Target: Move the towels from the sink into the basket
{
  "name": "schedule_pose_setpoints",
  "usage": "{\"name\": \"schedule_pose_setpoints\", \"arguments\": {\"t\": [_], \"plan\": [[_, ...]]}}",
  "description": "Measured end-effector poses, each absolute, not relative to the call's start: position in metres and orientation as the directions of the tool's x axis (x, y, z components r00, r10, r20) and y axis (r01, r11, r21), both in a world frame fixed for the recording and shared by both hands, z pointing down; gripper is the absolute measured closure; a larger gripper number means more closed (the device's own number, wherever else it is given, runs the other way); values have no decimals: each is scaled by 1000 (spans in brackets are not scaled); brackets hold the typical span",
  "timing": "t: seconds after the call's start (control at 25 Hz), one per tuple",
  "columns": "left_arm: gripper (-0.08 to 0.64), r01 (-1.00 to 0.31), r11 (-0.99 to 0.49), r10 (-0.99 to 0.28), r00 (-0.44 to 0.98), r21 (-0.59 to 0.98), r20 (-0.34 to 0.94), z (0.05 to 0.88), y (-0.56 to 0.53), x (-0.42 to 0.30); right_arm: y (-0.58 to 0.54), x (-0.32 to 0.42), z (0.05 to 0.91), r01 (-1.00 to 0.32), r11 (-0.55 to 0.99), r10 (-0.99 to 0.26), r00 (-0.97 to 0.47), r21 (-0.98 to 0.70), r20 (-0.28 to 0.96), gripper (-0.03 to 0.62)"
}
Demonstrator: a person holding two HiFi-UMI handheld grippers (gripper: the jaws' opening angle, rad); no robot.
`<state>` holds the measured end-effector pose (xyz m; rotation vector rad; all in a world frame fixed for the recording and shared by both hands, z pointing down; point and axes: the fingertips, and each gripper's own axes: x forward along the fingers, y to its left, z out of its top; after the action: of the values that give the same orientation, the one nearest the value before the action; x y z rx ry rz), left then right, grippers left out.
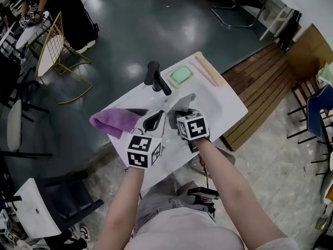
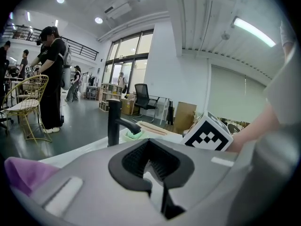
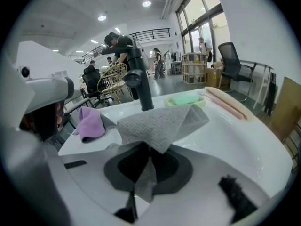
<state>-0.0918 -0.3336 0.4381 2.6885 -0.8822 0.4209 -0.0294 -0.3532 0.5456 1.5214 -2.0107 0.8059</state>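
Grey towel [image 1: 183,104], coarse-woven and creased, hangs pinched in the right gripper [image 1: 179,113] above the white sink [image 1: 229,105], seen here in the head view. A soft purple towel [image 1: 110,121] lies bunched at the counter's left end, just beside the left gripper [image 1: 158,116]. A black tap [image 1: 157,78] stands beyond them, with a green block [image 1: 181,75] in a dish to its right.

In the left gripper view, the ribbed black pads [image 2: 134,161] meet tip to tip with nothing between them. The purple towel [image 2: 26,173] shows at lower left and the tap [image 2: 114,122] stands upright ahead.

In the right gripper view, the jaws are clamped on a fold of the grey towel [image 3: 160,124]. Its waffle weave fans into a loose peak over the smooth basin, and the purple towel [image 3: 89,122] is heaped off to the left.
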Motion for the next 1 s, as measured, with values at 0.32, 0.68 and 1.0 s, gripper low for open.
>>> {"name": "schedule_pose_setpoints", "arguments": {"t": [0.32, 0.68, 1.0], "plan": [[555, -610, -775, -530, 770, 167, 355, 432, -322, -82, -341, -17, 529, -965, 196, -699, -263, -175, 664, 554], [555, -601, -782, -524, 777, 163, 349, 420, -301, -65, -317, 3, 504, -963, 192, -733, -270, -191, 625, 554], [555, -578, -799, -500, 793, 168, 348, 415, -273, -42, -286, 26, 490, -964, 171, -759, -261, -204, 597, 554]]}}
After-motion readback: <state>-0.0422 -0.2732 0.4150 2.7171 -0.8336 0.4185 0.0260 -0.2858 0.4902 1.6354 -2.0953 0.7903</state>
